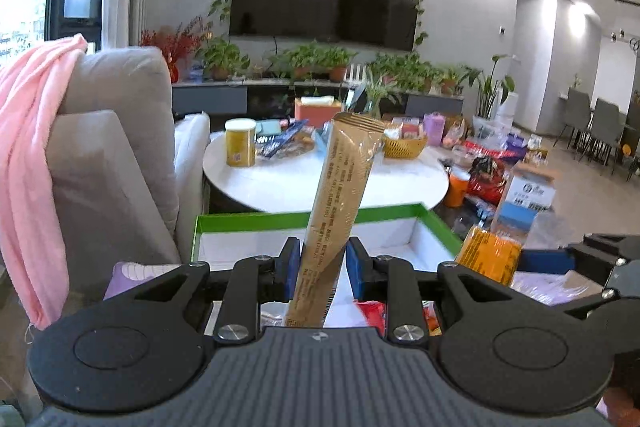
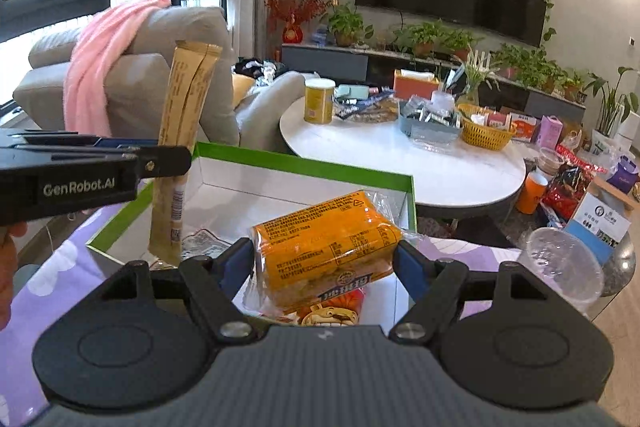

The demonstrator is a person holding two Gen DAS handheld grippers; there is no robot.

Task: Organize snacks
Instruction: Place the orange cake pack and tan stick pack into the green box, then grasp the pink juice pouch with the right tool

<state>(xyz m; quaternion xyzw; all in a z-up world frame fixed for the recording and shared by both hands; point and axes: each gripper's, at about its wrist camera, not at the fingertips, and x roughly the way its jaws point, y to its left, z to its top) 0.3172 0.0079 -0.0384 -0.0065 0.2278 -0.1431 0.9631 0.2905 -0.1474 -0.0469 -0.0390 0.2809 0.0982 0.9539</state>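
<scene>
The lower end of the long tan foil stick packet (image 1: pixel 340 203) disappears behind the left gripper's (image 1: pixel 322 263) black body, and its fine print is too blurred to read. The orange plastic-wrapped snack pack (image 2: pixel 326 247) hides most of a cartoon-printed wrapper (image 2: pixel 332 315) beneath it. The white box with green rim (image 2: pixel 256 163) is partly covered by both. Packages crowding the far round white table (image 2: pixel 400 155) are too small to identify.

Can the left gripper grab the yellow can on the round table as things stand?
Probably not. The left gripper is already shut on the tan stick packet, so its fingers are occupied. The yellow can also stands well beyond the green-rimmed box.
</scene>
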